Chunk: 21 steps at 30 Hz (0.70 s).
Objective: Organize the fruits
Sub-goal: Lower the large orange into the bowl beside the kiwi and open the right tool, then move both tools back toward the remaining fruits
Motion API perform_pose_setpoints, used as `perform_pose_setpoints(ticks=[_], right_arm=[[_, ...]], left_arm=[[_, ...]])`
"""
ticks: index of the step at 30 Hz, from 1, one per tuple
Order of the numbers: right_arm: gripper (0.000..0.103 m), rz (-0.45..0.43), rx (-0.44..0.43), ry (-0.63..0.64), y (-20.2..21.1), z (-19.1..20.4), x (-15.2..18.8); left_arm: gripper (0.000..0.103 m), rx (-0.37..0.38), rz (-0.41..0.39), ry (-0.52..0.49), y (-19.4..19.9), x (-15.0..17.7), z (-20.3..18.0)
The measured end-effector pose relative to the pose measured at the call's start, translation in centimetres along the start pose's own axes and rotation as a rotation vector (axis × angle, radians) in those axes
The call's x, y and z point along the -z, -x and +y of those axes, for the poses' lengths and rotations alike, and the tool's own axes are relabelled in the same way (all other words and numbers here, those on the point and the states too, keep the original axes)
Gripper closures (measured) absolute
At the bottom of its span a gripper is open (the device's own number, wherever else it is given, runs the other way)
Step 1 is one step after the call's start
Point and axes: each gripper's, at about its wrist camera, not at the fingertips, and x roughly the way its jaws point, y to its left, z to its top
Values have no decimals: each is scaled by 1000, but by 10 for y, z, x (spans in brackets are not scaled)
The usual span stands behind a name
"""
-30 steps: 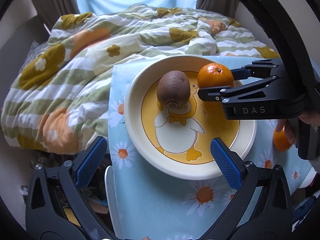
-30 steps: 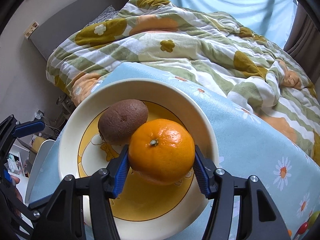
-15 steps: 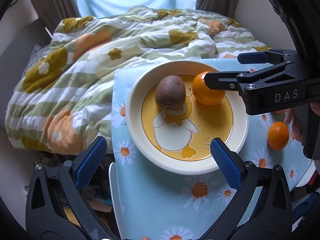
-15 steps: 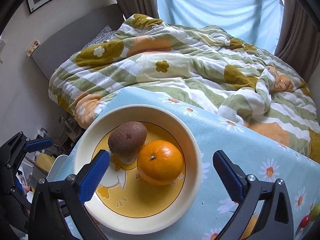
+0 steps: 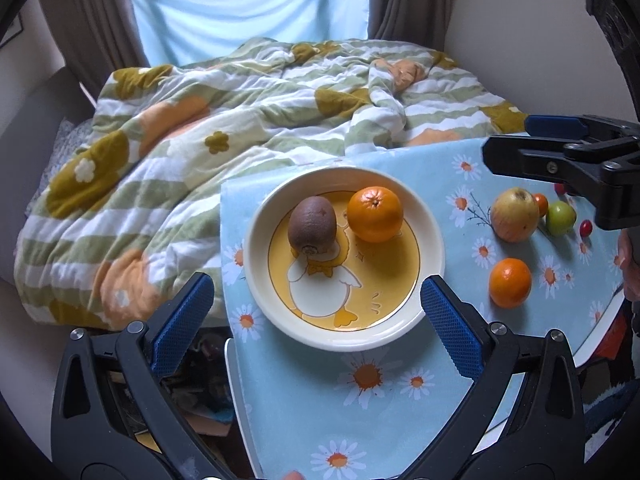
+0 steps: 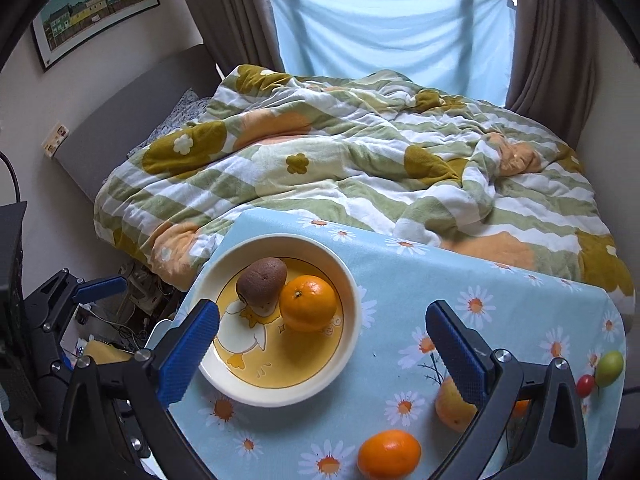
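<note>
A cream plate with a duck picture holds a brown kiwi and an orange side by side. Another orange, a yellow-red apple, a green fruit and a small red fruit lie on the blue daisy tablecloth right of the plate. My left gripper hangs open above the plate's near rim, nothing between its fingers. My right gripper is open and empty, high above the plate's right side.
The table butts against a bed with a green, white and orange floral duvet. Clutter lies on the floor left of the table. A person's hand shows at the right edge.
The right gripper let go of the orange onto the plate beside the kiwi, opened wide and rose back to the right. Both grippers have lifted, so more of the table shows.
</note>
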Motion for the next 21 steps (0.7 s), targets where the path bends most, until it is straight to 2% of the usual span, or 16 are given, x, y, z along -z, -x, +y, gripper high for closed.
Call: perform_pose_setpoints(ticks=[5,9,13,21], right_arm=[[0,-39,65,-52,40,-27,15],[0,-60,115,-92,63,-55,32],[0,-66,130,-95,81,-80,51],[0,-54,105,-60,102,-129,83]], left_arm=[[0,30,-27,-10,11,-7,-16],[0,17,-55,-23,19,-10,-39],[0,12,-66,-10,24,-10,-67],[0,0,-44,44,21,5,-127]])
